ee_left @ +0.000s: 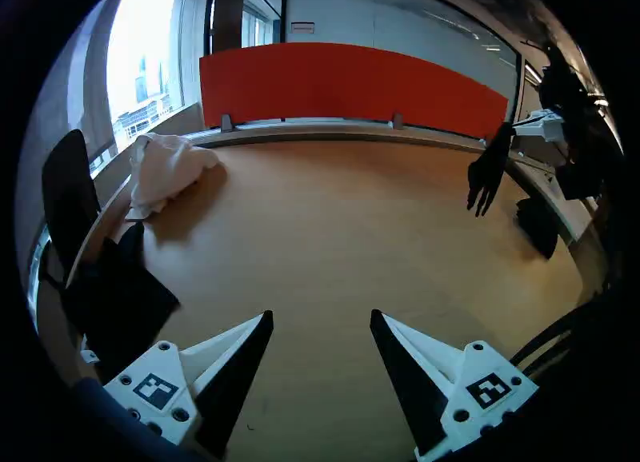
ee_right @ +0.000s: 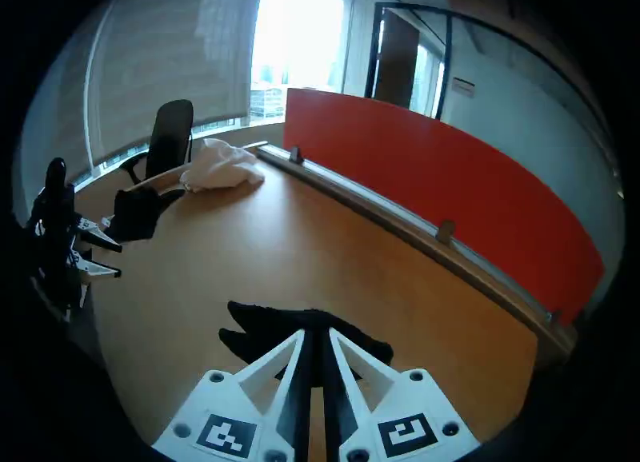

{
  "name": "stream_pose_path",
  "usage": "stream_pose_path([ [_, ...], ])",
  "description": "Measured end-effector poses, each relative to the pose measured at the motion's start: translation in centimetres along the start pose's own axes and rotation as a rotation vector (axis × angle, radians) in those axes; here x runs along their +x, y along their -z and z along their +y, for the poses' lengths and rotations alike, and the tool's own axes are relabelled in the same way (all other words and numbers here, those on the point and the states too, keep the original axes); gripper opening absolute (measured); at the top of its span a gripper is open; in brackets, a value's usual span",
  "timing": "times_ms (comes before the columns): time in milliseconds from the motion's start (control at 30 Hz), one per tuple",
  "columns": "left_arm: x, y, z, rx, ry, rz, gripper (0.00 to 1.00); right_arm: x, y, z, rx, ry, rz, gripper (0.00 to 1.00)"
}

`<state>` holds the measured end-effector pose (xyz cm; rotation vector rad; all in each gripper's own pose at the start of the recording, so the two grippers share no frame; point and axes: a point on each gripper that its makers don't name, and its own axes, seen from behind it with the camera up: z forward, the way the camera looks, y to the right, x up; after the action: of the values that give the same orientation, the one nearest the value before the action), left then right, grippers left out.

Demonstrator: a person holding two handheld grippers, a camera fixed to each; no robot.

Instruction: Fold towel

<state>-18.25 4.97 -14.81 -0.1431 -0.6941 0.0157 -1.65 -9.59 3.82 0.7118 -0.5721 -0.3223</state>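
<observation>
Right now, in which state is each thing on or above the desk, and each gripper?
White towel: crumpled in a heap, not folded, near the edge of the desk.
Left gripper: open, holding nothing.
Right gripper: shut on the black glove.
Black glove: hanging limp from the right gripper, above the desk.

An office. A long wood desk w/ a red divider along its far edge, as in shared work places. A black chair stands at the desk end. Big windows show city bldgs outside. Behind the divider are a brown door, a dark-framed glass panel & a plain white wall.
</observation>
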Motion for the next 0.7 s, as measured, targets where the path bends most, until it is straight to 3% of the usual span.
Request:
stream_pose_path([
  [700,0.2,-0.5,0.7,0.002,-0.006,-0.026,0.9,-5.7,5.1,10.6,-0.154,-0.08,-0.076,0.06],
])
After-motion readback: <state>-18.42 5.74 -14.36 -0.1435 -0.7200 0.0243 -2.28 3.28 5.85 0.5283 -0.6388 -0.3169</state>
